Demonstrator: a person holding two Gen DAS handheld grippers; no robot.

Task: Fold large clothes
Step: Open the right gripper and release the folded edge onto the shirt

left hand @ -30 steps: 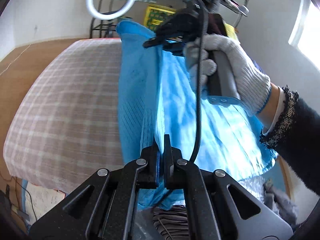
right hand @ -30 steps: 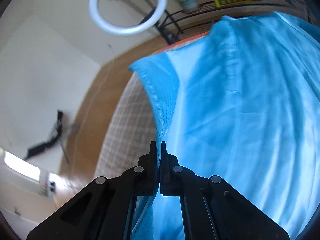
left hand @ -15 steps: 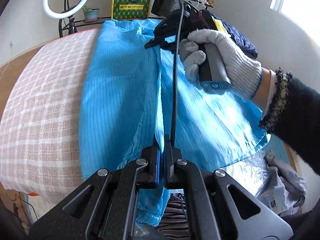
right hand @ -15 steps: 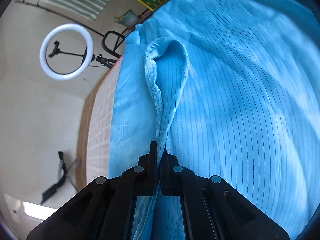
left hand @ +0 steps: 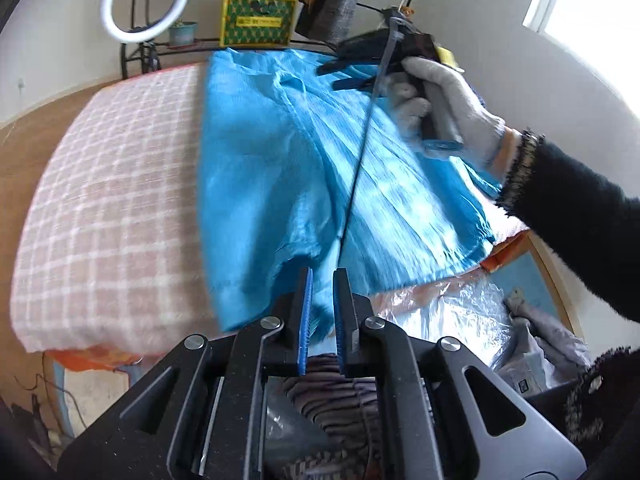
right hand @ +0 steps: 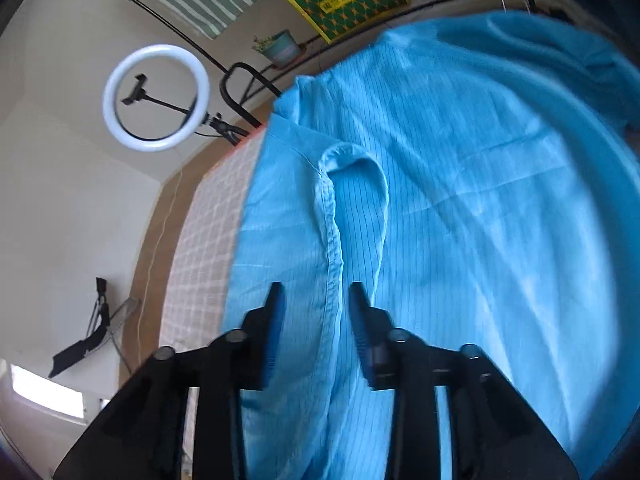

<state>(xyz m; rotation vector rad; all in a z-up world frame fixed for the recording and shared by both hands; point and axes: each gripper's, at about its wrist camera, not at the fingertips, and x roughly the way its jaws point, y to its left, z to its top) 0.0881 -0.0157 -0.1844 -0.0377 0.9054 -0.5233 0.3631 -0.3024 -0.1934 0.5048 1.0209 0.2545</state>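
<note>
A large blue pinstriped garment lies spread on the checked blanket of a bed. In the left wrist view my left gripper is at the garment's near edge. Its jaws are opening, and the blue fabric shows through the narrow gap without being pinched. A gloved hand holds my right gripper over the garment's far end. In the right wrist view, the right gripper has its jaws opening wide. A raised hem fold runs loose between them, untouched by the pads.
A black cable crosses the garment from the right gripper. A ring light, a plant pot and a yellow box stand behind the bed. Plastic bags and striped cloth lie below the near edge.
The garment, held up a second ago, has come down flat on the bed. Both grippers, shut on its fold before, have parted their jaws and let it go.
</note>
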